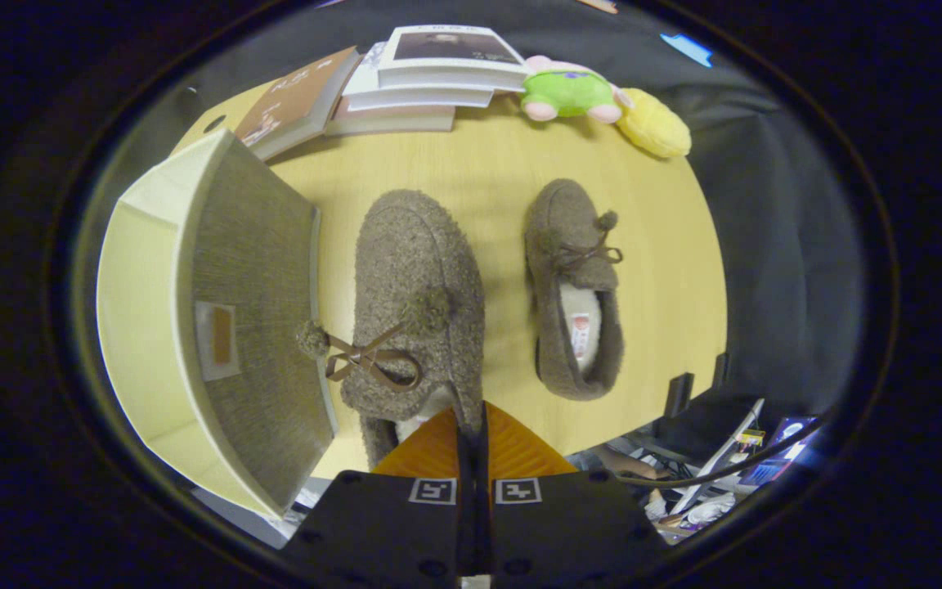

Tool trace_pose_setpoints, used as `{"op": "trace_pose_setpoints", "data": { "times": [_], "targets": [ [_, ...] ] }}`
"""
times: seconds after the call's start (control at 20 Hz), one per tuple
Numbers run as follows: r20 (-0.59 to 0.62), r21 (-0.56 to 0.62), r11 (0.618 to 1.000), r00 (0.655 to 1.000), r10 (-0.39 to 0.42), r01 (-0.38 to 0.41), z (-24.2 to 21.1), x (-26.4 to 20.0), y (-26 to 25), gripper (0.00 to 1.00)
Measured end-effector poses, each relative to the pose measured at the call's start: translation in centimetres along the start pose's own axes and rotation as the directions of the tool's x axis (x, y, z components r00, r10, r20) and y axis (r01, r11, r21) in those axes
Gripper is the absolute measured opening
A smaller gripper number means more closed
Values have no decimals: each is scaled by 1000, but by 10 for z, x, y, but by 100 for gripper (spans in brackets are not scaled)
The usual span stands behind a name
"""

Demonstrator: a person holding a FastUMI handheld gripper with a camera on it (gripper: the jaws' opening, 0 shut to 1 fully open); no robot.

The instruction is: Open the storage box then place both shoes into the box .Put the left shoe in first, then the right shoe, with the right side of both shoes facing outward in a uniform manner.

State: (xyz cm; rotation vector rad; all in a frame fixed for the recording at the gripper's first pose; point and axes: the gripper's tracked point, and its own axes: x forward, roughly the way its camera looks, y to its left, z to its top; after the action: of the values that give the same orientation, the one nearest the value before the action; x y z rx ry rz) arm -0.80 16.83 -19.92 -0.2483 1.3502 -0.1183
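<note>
The hand-held gripper [471, 421] is closed tight on the back edge of the near fuzzy brown shoe [418, 278], with both fingers pressed together on the heel rim. This shoe is seen just ahead of the fingers, right beside the storage box [254, 327], and its bow lace hangs toward the box. The other brown shoe [573, 286] is laid flat on the wooden surface [667, 270], apart from the first. Books [405, 78] and soft toys [602, 102] are kept beyond the shoes.
</note>
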Motion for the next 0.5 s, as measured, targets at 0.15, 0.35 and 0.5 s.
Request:
{"op": "trace_pose_setpoints", "data": {
  "times": [0.15,0.35,0.5],
  "targets": [
    [27,46,998,998,-51,50,3,-42,-12,4],
    [76,127,990,995,-71,61,7,-101,-7,3],
    [112,117,993,993,-33,19,12,-133,28,3]
  ]
}}
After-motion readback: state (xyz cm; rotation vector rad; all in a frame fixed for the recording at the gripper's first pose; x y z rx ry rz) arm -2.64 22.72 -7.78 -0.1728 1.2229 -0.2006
